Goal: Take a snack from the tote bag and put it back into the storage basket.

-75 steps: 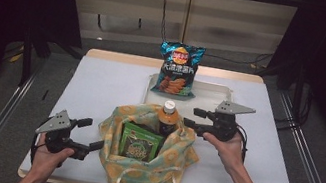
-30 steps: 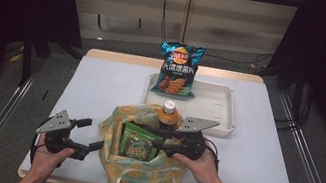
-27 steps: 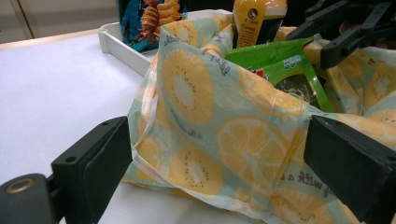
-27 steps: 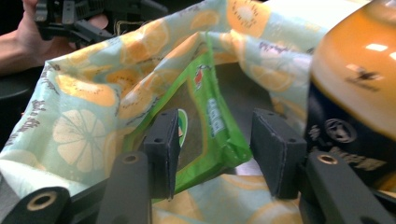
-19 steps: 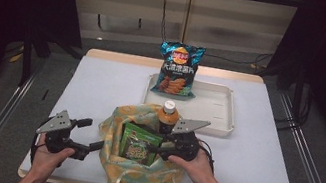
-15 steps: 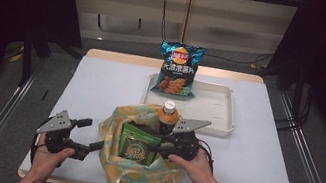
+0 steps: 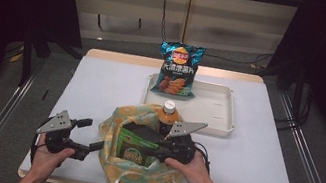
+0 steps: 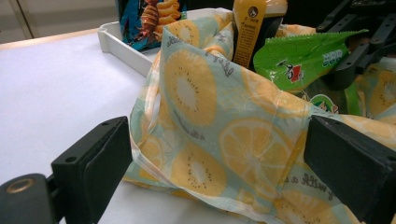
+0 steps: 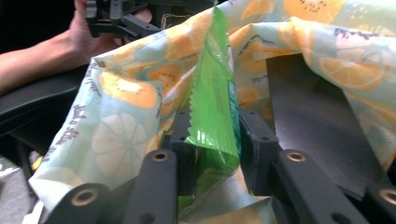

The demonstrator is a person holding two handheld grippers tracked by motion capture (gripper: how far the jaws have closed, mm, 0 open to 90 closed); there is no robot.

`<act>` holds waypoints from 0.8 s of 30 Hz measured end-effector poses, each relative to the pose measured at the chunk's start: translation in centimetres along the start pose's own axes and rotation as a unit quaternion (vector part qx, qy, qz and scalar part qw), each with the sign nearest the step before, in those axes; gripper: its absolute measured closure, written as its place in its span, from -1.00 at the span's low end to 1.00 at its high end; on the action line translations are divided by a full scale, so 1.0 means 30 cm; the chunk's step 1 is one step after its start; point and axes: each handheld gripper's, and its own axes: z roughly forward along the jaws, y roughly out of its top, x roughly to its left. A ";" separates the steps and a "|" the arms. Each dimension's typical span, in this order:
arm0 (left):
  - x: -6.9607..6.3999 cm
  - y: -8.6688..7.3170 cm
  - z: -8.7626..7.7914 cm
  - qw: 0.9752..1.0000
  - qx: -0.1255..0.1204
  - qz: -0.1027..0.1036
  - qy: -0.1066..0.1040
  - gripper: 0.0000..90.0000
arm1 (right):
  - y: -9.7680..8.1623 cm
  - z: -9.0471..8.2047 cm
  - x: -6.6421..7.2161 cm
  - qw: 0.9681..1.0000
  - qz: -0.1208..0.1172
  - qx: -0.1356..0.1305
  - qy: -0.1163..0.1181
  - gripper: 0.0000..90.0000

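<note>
Left gripper (image 7: 87, 135), black two-jaw tool in the person's left hand (image 7: 48, 158), sits at the near-left of the white table (image 7: 101, 85), jaws spread wide apart, nothing clamped. In the left gripper view the soft fabric bag printed with lemon and kiwi slices (image 8: 219, 140) lies between and beyond those jaws; I can't tell if either pad touches the cloth.

Centre: the bag (image 7: 137, 168) stands open on the table's near edge. Inside it, a shiny green snack packet (image 7: 133, 149) and, behind, an orange-labelled bottle with a white cap (image 7: 167, 115), upright.

Right gripper (image 7: 161, 147), held by the right hand (image 7: 191, 166), reaches into the bag mouth. Its jaws have just been closing, with the green packet (image 9: 212, 116) between them; in the right gripper view the crimped edge runs up between the pads, which sit right against it, clamped on the packet.

Further back, right of centre: a white rectangular plastic tray (image 7: 220, 114), with a blue-and-orange crisp bag (image 7: 177, 71) standing at its left end, well apart from the fabric bag.
</note>
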 end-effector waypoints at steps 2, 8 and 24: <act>0.000 0.000 0.000 1.000 0.000 -0.001 0.000 -0.84 | 0.002 -0.003 0.004 1.000 -0.002 -0.002 -0.006 0.62; 0.002 -0.001 -0.001 1.000 0.001 0.000 -0.002 -0.84 | 0.009 -0.021 0.008 1.000 -0.004 -0.015 -0.008 0.68; -0.001 0.001 -0.006 1.000 -0.006 0.002 -0.001 -0.86 | 0.053 -0.096 0.011 0.998 -0.022 -0.051 -0.036 0.70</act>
